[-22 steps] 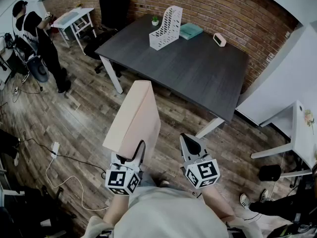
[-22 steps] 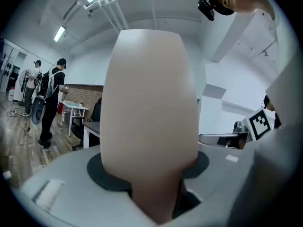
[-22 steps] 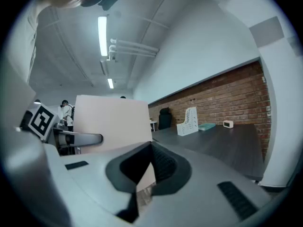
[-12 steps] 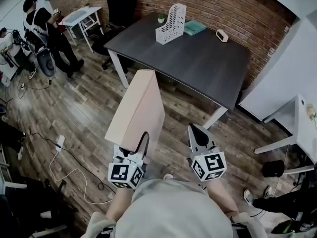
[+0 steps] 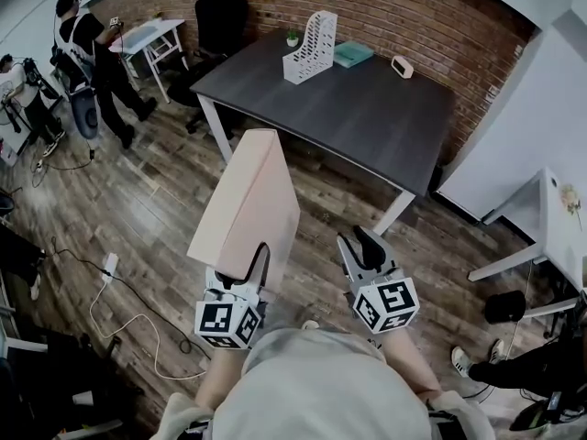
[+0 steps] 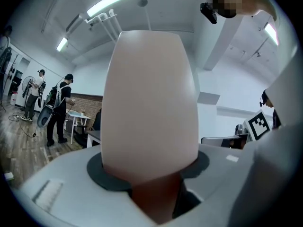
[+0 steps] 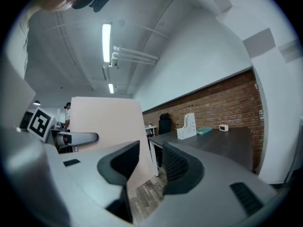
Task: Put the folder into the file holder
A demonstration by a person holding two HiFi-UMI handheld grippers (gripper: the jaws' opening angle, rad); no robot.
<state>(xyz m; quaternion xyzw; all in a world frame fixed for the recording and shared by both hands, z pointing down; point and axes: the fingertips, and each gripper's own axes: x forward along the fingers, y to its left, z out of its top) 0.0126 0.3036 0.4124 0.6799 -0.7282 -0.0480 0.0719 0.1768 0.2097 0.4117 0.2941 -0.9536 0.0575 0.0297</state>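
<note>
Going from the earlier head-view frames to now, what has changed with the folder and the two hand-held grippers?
Very little. The left hand-held gripper stays clamped on the folder, which stands up from its jaws. The right hand-held gripper stays empty with its jaws apart, shifted slightly right in the head view. Nothing was taken or released. The file holder remains on the table, well ahead.
</note>
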